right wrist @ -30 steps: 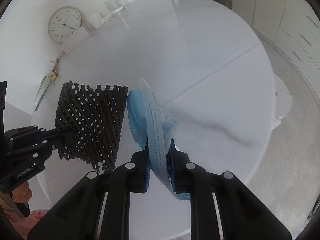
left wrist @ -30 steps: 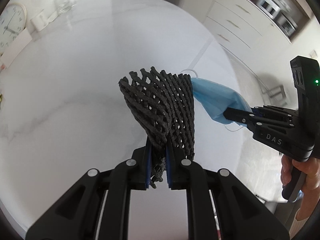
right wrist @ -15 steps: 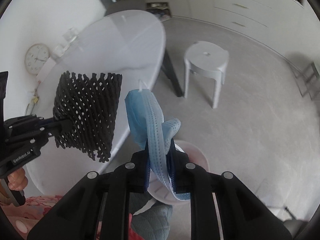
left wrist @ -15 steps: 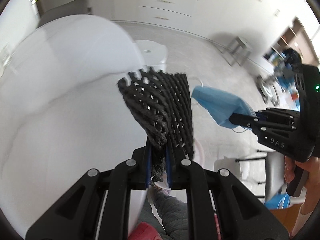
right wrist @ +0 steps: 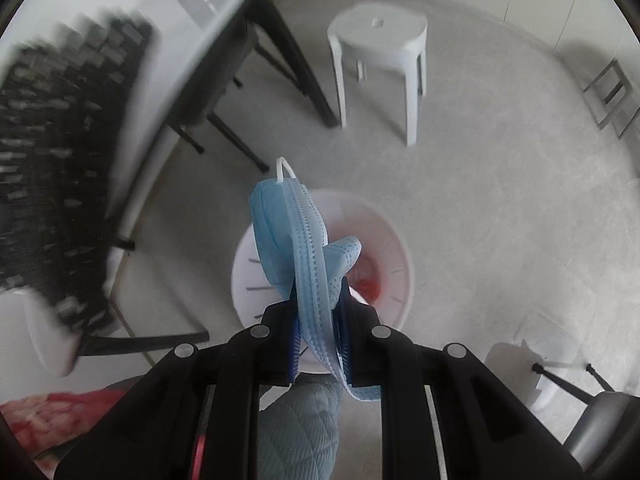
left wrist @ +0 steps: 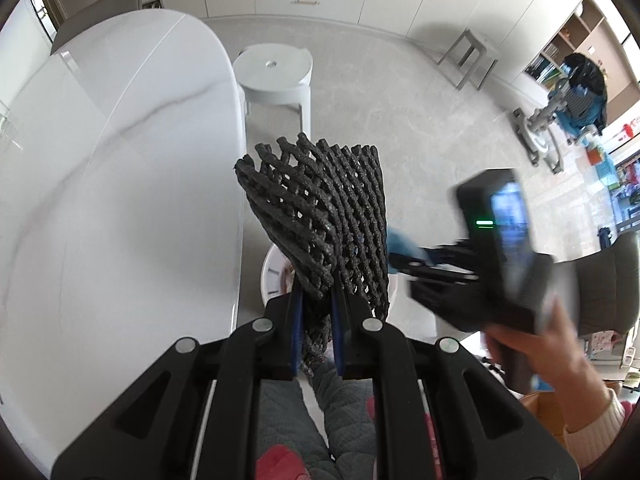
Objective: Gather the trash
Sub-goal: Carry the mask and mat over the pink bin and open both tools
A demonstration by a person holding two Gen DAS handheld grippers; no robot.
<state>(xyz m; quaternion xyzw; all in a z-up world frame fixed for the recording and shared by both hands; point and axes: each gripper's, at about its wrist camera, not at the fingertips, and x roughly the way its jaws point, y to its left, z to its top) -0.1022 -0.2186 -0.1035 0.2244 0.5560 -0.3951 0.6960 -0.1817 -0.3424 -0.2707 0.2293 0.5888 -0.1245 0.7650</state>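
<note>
My left gripper (left wrist: 316, 300) is shut on a black foam net sleeve (left wrist: 320, 216), which stands up from the pads over the floor beside the table edge. My right gripper (right wrist: 320, 300) is shut on a crumpled blue face mask (right wrist: 292, 236) with a white ear loop. Directly under the mask sits a round white trash bin (right wrist: 396, 240) on the floor, with something red inside. In the left wrist view the bin's rim (left wrist: 269, 276) shows behind the net, and the blurred right gripper (left wrist: 404, 260) with a bit of blue mask (left wrist: 402, 242) is just right of it.
The white marble table (left wrist: 120, 200) fills the left, its dark legs (right wrist: 296, 68) beside the bin. A white plastic stool (right wrist: 380, 40) stands beyond the bin on grey floor. A grey chair (left wrist: 612, 272) is at the right. The person's grey quilted legs (left wrist: 336, 408) are below the grippers.
Both grippers swung off the tabletop to the floor side. The right one sank lower and now hangs over the white bin, mask still held. The net stays gripped in the left.
</note>
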